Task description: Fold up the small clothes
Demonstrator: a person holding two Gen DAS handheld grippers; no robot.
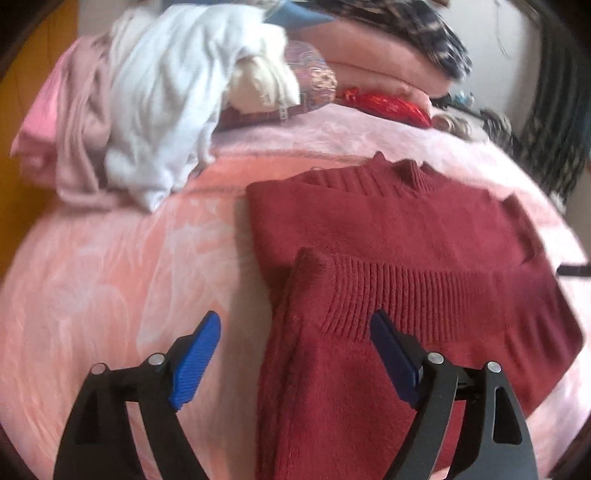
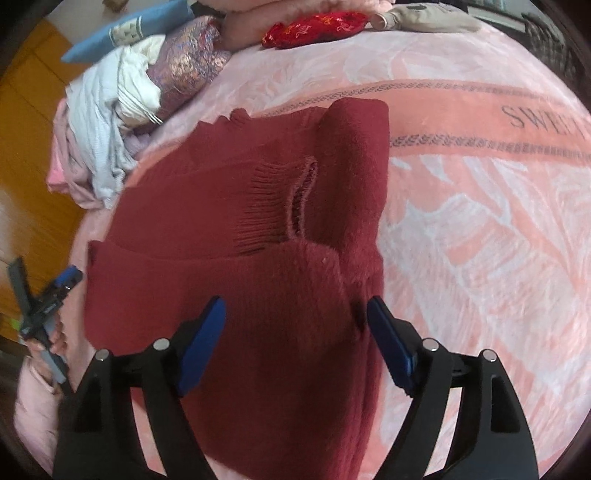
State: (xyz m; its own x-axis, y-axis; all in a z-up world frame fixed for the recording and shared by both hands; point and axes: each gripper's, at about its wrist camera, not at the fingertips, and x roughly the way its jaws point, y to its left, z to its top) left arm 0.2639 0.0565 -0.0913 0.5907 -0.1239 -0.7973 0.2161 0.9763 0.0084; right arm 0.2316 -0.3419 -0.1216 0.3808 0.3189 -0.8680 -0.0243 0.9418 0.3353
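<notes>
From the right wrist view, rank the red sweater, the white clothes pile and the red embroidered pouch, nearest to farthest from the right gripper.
1. Red sweater: directly under the open right gripper.
2. White clothes pile: upper left, at the pink blanket's edge.
3. Red embroidered pouch: top centre, by the far cushions.

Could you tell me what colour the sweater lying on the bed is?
Dark red; the sweater shows best in the right wrist view.
</notes>
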